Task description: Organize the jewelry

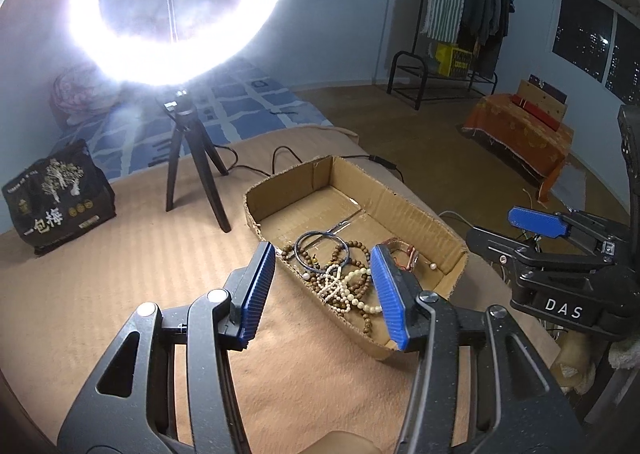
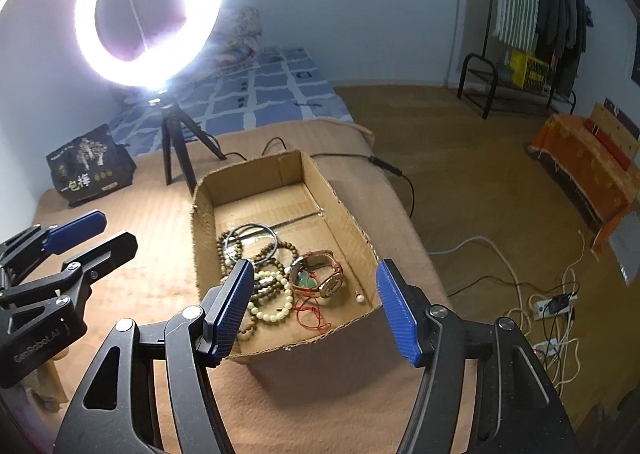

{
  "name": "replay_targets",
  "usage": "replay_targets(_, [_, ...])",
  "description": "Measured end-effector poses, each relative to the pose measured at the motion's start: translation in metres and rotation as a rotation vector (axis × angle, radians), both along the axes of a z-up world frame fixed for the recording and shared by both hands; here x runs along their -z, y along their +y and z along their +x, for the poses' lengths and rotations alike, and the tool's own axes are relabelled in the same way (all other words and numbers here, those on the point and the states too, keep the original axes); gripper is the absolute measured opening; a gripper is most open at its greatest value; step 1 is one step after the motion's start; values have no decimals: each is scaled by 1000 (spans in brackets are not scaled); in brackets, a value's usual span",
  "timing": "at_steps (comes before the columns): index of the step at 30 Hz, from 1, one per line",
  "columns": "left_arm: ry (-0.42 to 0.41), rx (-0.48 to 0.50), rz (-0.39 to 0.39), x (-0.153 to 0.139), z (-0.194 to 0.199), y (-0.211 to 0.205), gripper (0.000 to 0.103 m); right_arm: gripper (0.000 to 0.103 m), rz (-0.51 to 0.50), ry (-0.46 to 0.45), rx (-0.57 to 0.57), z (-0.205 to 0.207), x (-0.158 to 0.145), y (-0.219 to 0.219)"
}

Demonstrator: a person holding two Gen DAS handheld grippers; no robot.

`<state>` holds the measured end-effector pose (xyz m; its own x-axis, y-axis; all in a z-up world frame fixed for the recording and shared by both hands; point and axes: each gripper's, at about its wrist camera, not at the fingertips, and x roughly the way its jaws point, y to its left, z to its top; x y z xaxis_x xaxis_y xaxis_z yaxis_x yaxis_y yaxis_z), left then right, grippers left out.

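A shallow cardboard box (image 1: 400, 205) (image 2: 344, 209) sits on a tan blanket. Its near end holds a pile of jewelry: wooden bead bracelets (image 1: 354, 250) (image 2: 276, 254), pale bead strings (image 1: 340, 288) (image 2: 272, 308), a dark bangle (image 1: 320, 252) (image 2: 250, 240), a watch (image 2: 320, 274), a red cord (image 2: 310, 314) and a small pearl piece (image 2: 360, 298). My left gripper (image 1: 324, 294) is open and empty, above the box's near left wall. My right gripper (image 2: 316, 308) is open and empty, above the box's near end. Each gripper shows in the other's view, the right (image 1: 538, 221) and the left (image 2: 76, 232).
A ring light on a black tripod (image 1: 192, 169) (image 2: 176, 145) stands behind the box with its cable (image 2: 400, 177) trailing off the blanket. A black printed bag (image 1: 56, 197) (image 2: 88, 165) sits at the far left. Floor cables and a power strip (image 2: 554, 304) lie to the right.
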<state>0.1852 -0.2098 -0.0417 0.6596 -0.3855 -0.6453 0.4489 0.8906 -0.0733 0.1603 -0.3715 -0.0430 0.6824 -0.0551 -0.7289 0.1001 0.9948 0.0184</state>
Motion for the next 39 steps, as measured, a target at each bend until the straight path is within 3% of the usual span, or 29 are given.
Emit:
replay_targets(6, [-43,-1,-5,-21,-27,15,61,63,-43,-48,-7,-20,-18,12])
replay_targets(11, [-63,1,5,-34,-48,24,62,70,-69,-94,6,-38,-30,17])
replay_targets(16, [-113,2,7,-47,-81,32,78,76,-68,-139,16,-53,-39,20])
replay_targets(19, [-122,9,7,-51,-95,36,79,77,-78,-162,16,-62,-43,25])
replay_targets(24, [-133,4,24,-49,-115,40,87,78,-111,-183,3,-75,-44,35])
replay_targets(32, [-95,-30,18,-41,-128,50,89,78,-116,-211,-9,-88,-47,42])
replay_targets(34, [-95,-47,28,-41,-131,51,99,79,-117,-215,-9,-90,-47,41])
replay_targets(39, [-91,-72,11,-39,-134,58,101,79,-124,-206,-9,-89,-43,39])
